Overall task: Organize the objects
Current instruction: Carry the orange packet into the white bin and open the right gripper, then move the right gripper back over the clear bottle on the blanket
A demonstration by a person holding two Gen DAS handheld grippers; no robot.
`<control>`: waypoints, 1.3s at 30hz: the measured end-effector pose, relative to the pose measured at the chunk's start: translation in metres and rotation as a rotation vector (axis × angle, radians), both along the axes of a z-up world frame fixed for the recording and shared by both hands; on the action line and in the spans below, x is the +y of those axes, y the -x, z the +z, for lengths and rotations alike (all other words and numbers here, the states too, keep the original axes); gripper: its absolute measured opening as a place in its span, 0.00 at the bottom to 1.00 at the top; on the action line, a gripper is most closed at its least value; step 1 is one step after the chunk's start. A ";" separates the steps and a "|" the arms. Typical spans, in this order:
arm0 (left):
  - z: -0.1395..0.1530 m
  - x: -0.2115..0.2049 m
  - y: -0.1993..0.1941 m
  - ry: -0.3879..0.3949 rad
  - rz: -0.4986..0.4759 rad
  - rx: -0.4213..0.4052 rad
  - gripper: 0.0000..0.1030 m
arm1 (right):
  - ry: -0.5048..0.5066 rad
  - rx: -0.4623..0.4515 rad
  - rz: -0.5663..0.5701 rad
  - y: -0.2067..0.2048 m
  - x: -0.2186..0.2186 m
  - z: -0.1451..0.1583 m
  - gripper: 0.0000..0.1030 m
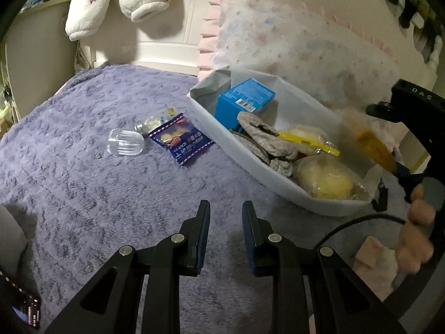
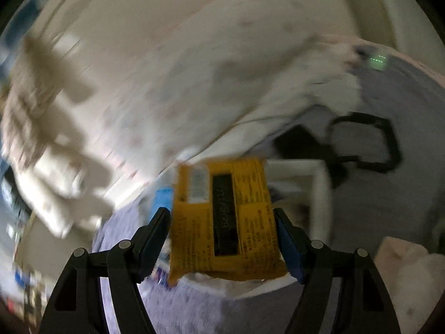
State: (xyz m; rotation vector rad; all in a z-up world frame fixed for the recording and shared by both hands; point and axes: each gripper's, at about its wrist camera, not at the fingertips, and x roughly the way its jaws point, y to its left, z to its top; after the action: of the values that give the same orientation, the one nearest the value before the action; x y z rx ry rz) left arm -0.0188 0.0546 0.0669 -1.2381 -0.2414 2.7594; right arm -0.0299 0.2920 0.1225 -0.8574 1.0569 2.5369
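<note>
The left gripper (image 1: pixel 225 214) hangs over the purple fleece blanket (image 1: pixel 83 194) with its jaws drawn close together, a narrow gap left between the blue pads and nothing in it.

The right gripper (image 2: pixel 222 222) has its jaws spread wide around a yellow packet (image 2: pixel 222 217), which sits flat between the pads – the right pad looks to be against its edge, and the left one is at or just off the other edge, the blur hiding which. A dark strip runs down the middle of the packet with pale lettering too smeared to read; the small print on either side is no clearer. In the left wrist view the same packet (image 1: pixel 374 146) shows as an orange-yellow smear above the far end of the white bin (image 1: pixel 250 164), and the black body (image 1: pixel 414 103) of the right gripper's rig carries the letters "DAS".

Inside the bin lie a blue box (image 1: pixel 244 101) with a white barcode sticker, a crumpled checked cloth (image 1: pixel 264 142), and two clear-wrapped yellowish buns (image 1: pixel 325 178), one under a yellow band.

Left of the bin, on the blanket, rest a purple snack wrapper (image 1: pixel 180 140) printed with white characters – not legible here – a clear-wrapped snack (image 1: pixel 155 121) tucked behind it, and a ribbed transparent case (image 1: pixel 125 142) just beside them.
</note>
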 end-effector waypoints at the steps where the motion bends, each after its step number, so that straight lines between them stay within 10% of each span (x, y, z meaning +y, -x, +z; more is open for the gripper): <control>1: -0.001 0.000 0.001 0.005 0.005 -0.003 0.23 | 0.016 -0.011 -0.016 0.002 0.005 -0.003 0.71; 8: -0.003 -0.014 0.001 -0.017 0.036 -0.017 0.23 | 0.043 0.025 0.028 0.001 -0.001 -0.003 0.72; 23: -0.023 -0.103 -0.010 0.035 0.305 -0.133 0.23 | -0.352 -0.019 0.926 0.017 -0.189 -0.052 0.72; 39: -0.074 -0.113 0.014 -0.068 0.327 -0.251 0.16 | -0.699 -0.074 1.102 0.025 -0.229 -0.142 0.74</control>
State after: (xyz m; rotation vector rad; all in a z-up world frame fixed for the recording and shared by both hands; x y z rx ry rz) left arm -0.0331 -0.0584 -0.0071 -1.6595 -0.6054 2.8157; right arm -0.0551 0.0628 -0.0195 -1.5202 -0.5613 3.2331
